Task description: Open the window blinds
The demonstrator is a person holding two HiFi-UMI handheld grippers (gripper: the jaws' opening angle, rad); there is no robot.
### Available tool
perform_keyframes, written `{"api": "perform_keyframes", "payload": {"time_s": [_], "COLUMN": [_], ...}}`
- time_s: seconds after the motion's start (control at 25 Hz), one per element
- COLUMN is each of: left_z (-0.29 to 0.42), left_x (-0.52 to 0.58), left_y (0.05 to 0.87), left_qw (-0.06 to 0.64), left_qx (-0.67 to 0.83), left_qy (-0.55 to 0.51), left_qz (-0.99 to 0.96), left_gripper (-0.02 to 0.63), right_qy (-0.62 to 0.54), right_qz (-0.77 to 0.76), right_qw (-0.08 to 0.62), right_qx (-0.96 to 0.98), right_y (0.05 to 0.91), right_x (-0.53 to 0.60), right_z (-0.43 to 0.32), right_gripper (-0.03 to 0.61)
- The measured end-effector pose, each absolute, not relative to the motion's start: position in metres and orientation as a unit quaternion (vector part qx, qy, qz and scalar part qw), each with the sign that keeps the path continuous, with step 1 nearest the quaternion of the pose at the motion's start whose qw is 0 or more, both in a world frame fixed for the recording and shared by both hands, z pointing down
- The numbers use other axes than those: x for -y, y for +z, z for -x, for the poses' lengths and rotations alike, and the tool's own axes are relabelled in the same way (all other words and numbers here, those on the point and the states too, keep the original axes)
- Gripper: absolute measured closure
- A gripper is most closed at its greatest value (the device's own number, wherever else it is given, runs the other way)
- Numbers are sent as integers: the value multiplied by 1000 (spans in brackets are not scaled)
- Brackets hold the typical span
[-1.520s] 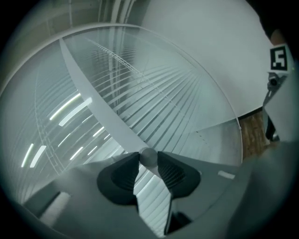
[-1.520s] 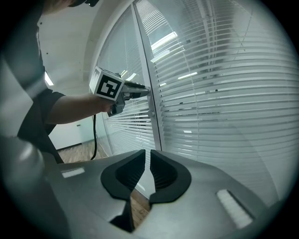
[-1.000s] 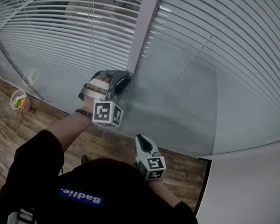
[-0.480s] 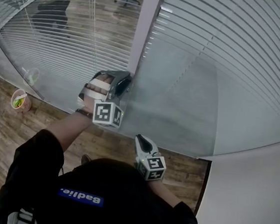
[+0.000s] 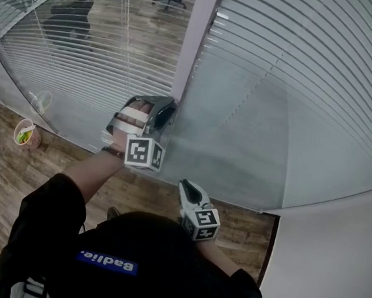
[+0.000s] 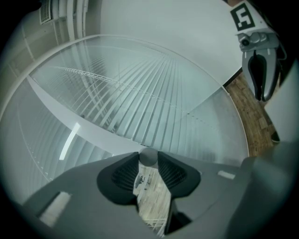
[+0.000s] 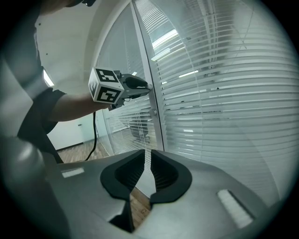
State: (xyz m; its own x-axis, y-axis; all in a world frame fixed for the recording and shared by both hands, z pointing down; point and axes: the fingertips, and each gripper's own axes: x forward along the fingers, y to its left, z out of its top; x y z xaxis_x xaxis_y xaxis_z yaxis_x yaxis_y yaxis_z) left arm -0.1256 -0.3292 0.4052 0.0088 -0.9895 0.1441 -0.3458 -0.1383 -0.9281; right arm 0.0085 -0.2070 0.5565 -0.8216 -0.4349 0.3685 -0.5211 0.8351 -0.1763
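Two slatted blinds hang behind glass, the left blind [image 5: 85, 40] and the right blind [image 5: 301, 71], with a grey frame post [image 5: 195, 39] between them. Through the left blind's tilted slats I see a room beyond; the right blind's slats look closed. My left gripper [image 5: 166, 114] reaches to the post and is shut on a small round grey knob [image 6: 148, 156], which sits between its fingertips [image 6: 148, 162]. The right gripper [image 5: 185, 186] hangs lower and nearer to me, off the glass, with its jaws nearly together and nothing between them [image 7: 145, 158].
A paper cup with green food [image 5: 24, 133] and a clear cup [image 5: 41, 100] stand on the wood floor at the foot of the left pane. A white wall [image 5: 333, 262] closes in on the right. Office chairs [image 5: 67, 18] show beyond the glass.
The left blind's slats have tilted further open, so the room and chairs behind show more clearly. Both grippers have stayed where they were.
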Motion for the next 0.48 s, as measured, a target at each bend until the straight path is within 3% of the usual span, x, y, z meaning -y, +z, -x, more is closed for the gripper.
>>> {"api": "perform_keyframes", "payload": {"time_s": [0.48], "left_z": [139], "left_x": [303], "left_y": [396], "left_qw": [362], "left_qx": [-553], "left_qy": [-406], "left_qz": [630], "left_gripper": [479], "right_qy": [132], "right_qz": [-254], "right_qw": [163], "right_qx": [944], "right_y": [555], "right_x": [193], "right_z": [17], "right_gripper": [528]}}
